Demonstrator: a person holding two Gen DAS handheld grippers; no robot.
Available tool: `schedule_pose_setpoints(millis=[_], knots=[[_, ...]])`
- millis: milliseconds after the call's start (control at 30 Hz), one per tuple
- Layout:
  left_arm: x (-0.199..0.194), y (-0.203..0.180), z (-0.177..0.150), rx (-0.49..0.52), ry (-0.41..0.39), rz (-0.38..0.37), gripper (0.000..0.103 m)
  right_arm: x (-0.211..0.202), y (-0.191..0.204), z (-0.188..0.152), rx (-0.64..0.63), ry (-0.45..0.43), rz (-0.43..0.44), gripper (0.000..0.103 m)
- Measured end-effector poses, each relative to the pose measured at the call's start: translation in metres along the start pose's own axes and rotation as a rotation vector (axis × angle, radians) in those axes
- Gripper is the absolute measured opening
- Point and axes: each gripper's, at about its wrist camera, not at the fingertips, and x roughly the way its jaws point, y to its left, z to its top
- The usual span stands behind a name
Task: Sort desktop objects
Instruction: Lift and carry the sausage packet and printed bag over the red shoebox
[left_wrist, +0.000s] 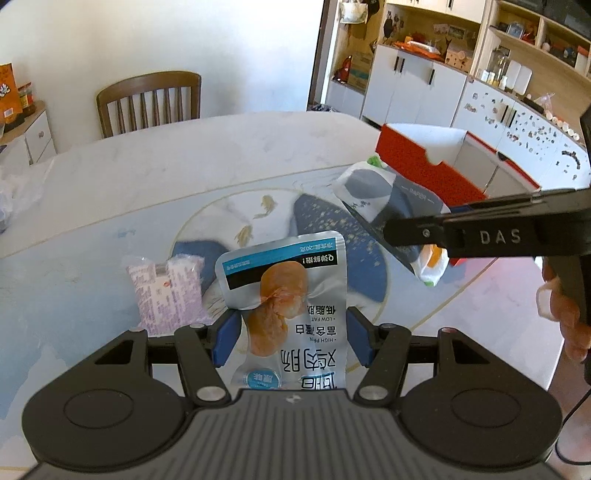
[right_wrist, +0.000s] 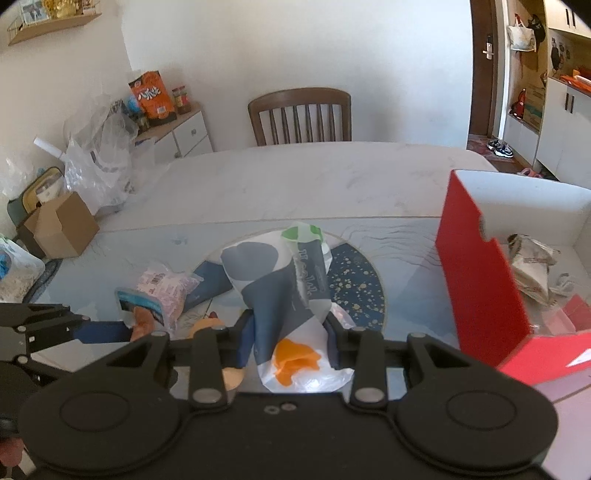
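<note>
Desktop snack packets were mid-sort, two of them already off the pale marble-patterned table (left_wrist: 229, 155) in a carrying step. Farthest left, a small pink-and-white printed sachet (left_wrist: 168, 297) lay on the table mat, untouched and seemingly waiting its turn. Just beside it, the left gripper (left_wrist: 291, 338) was clenched on a silver foil pouch printed with a chicken-breast picture (left_wrist: 291, 295), its blue pads pressing the pouch's lower edges so the packet stood upright between them. Further right, the right gripper (right_wrist: 290, 343) was grasping a crumpled white, grey and navy plastic tissue pack with orange and green patches (right_wrist: 291, 295), squeezed at its waist so both ends bulged beyond the fingers. At the far right stood the open red cardboard box with a white inside (right_wrist: 476, 273), close to the tissue pack. It already held some crumpled light wrappers (right_wrist: 532, 262); what else lay inside could not be made out. By my reading, the next move called for carrying the tissue pack over the box's notched red wall and releasing it clear of the rim, with the foil pouch to follow.
</note>
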Motion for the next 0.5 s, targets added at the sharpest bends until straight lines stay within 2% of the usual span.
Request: schedule_pose_setpoints(millis=[333, 500], knots=[[-0.013, -0.027, 0.029, 0.015, -0.029, -0.041, 0.061, -0.037, -0.028, 0.005, 0.019, -0.023, -0.005, 0.037], [-0.011, -0.045, 0.049, 0.032, -0.043, -0.073, 0.061, -0.055, -0.05, 0.014, 0.012, -0.035, -0.035, 0.037]])
